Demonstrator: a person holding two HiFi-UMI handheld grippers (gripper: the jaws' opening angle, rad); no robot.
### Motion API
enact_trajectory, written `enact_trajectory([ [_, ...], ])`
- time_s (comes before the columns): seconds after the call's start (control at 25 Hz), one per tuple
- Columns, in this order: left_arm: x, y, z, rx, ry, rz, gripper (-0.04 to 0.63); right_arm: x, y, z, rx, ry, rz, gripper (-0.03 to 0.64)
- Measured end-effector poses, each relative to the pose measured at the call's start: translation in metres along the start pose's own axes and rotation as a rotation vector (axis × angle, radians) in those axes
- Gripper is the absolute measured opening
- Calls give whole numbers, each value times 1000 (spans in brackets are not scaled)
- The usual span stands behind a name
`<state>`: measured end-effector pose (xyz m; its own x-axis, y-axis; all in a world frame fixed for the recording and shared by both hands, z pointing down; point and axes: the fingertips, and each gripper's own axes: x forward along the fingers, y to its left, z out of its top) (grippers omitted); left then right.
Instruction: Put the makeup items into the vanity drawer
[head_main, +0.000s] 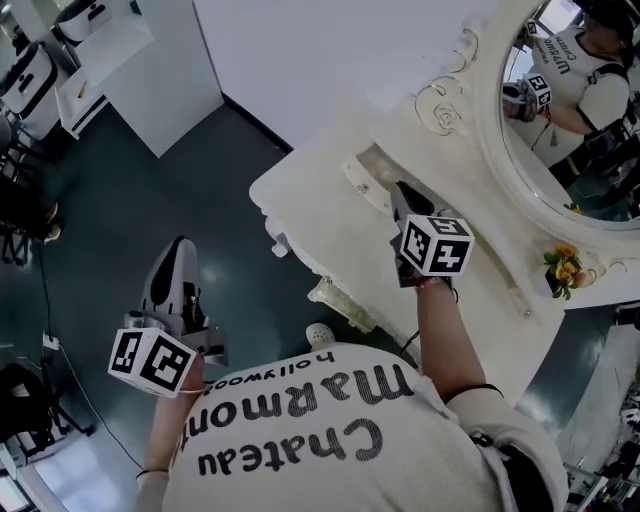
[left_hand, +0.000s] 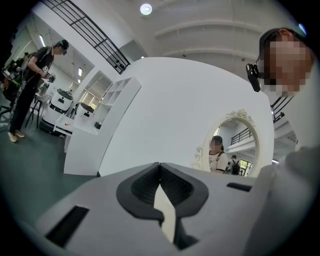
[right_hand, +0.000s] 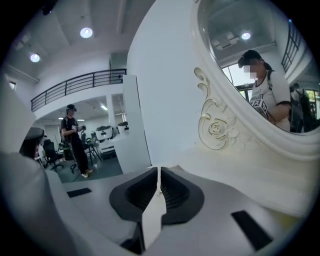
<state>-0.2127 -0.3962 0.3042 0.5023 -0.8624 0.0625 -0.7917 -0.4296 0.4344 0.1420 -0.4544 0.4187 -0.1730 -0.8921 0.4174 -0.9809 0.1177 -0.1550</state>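
The shut, empty right gripper (head_main: 400, 192) is just beside the drawer (head_main: 368, 167), while the shut, empty left gripper (head_main: 180, 250) hangs far away from it.

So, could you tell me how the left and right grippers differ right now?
The left gripper hangs over the dark floor, the right gripper over the vanity top. The mirror is far from the left gripper, close to the right gripper. Both have jaws together, empty.

The head view looks steeply down on the vanity table (head_main: 320, 220). Both gripper views share its oval mirror (right_hand: 250, 65), the right one closer.
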Motion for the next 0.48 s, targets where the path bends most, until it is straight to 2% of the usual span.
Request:
enact_trajectory([
  [0.28,-22,-7,0,-20,0,-68,9,-44,66,13,5,-80,92,40],
  [0.48,-37,-18,1,-17,-9,-125,9,-79,107,32,46,-184,144,37],
])
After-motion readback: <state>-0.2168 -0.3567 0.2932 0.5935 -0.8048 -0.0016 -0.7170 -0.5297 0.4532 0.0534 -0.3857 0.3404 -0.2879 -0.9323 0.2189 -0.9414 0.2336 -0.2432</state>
